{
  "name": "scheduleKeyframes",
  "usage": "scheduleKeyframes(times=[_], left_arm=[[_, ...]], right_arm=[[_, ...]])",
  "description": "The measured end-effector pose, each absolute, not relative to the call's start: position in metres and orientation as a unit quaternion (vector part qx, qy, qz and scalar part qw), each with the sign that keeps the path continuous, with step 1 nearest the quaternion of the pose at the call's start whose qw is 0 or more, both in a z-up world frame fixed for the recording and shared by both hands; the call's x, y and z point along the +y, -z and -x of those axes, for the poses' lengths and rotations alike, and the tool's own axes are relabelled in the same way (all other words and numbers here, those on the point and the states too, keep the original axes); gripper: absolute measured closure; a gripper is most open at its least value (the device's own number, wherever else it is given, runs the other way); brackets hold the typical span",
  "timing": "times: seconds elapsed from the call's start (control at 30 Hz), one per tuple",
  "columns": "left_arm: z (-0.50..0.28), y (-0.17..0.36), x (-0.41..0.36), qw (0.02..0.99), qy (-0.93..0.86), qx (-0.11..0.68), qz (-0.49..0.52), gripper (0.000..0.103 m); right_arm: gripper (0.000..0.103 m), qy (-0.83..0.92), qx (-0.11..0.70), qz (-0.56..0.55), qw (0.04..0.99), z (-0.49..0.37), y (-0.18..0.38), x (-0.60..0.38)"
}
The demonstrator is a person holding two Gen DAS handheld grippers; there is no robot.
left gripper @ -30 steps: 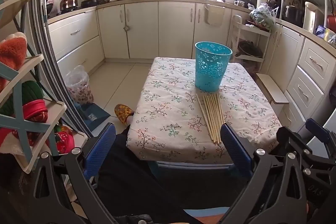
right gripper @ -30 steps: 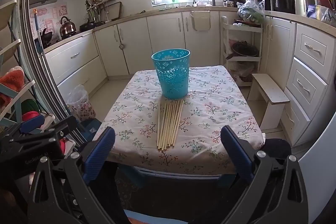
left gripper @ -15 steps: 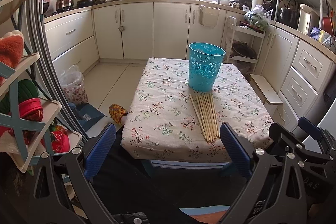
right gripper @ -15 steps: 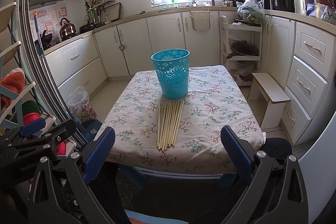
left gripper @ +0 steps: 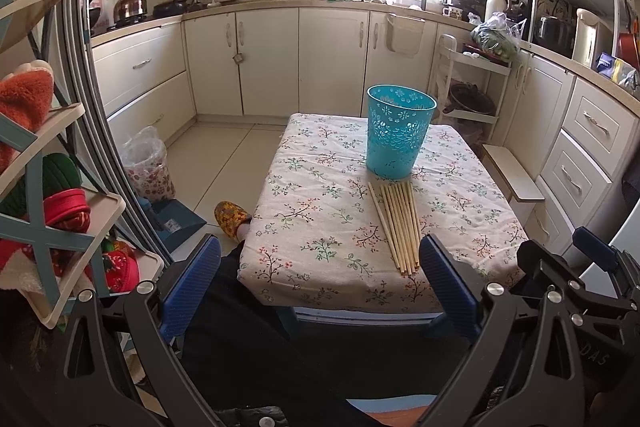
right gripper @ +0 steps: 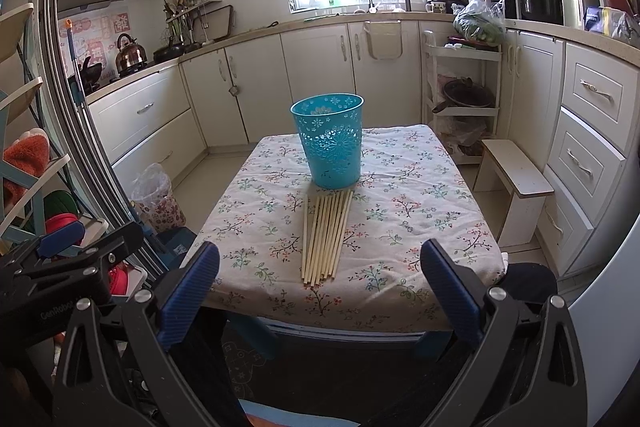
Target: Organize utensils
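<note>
Several pale wooden chopsticks lie side by side on a floral tablecloth, their far ends touching a teal perforated plastic basket that stands upright behind them. My left gripper hangs open short of the table's near edge, nothing between its blue pads. My right gripper is open too, also in front of the near edge, centred on the chopsticks. Each gripper shows at the side of the other's view.
The small table stands in a kitchen with white cabinets around it. A white step stool is to its right, a shelf rack with soft items and a bagged bin to its left. A person's dark trousers and slipper are by the left corner.
The left gripper's view has swung slightly left and back, so table and basket sit further right. The right gripper has barely moved. Both stayed open.
</note>
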State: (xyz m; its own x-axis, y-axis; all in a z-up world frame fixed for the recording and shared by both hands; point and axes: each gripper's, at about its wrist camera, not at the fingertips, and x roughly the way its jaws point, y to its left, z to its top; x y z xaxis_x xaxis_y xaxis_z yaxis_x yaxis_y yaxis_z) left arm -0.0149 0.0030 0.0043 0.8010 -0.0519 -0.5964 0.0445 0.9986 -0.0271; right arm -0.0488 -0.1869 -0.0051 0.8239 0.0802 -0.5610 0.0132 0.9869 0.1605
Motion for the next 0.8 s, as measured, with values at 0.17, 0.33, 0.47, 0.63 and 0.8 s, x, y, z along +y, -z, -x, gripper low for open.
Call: scheduleKeyframes(times=[0.17,0.33,0.47,0.63,0.8], left_arm=[[0.015,-0.003,0.003,0.948,0.026,0.316,0.005,0.007],[0.005,0.005,0.004,0.944,0.027,0.328,0.013,0.008],[-0.020,0.019,0.006,0.937,0.027,0.348,0.018,0.007],[-0.059,0.040,0.008,0.927,0.023,0.374,0.023,0.007],[-0.096,0.059,0.010,0.917,0.018,0.397,0.041,0.007]], right_arm=[[0.006,-0.022,0.299,-0.080,0.951,0.048,0.007,-0.186],[0.006,-0.025,0.319,-0.085,0.944,0.034,0.018,-0.194],[0.006,-0.008,0.344,-0.087,0.935,0.003,0.039,-0.209],[0.025,-0.006,0.383,-0.084,0.920,-0.064,0.076,-0.225],[0.057,-0.013,0.438,-0.071,0.896,-0.135,0.122,-0.222]])
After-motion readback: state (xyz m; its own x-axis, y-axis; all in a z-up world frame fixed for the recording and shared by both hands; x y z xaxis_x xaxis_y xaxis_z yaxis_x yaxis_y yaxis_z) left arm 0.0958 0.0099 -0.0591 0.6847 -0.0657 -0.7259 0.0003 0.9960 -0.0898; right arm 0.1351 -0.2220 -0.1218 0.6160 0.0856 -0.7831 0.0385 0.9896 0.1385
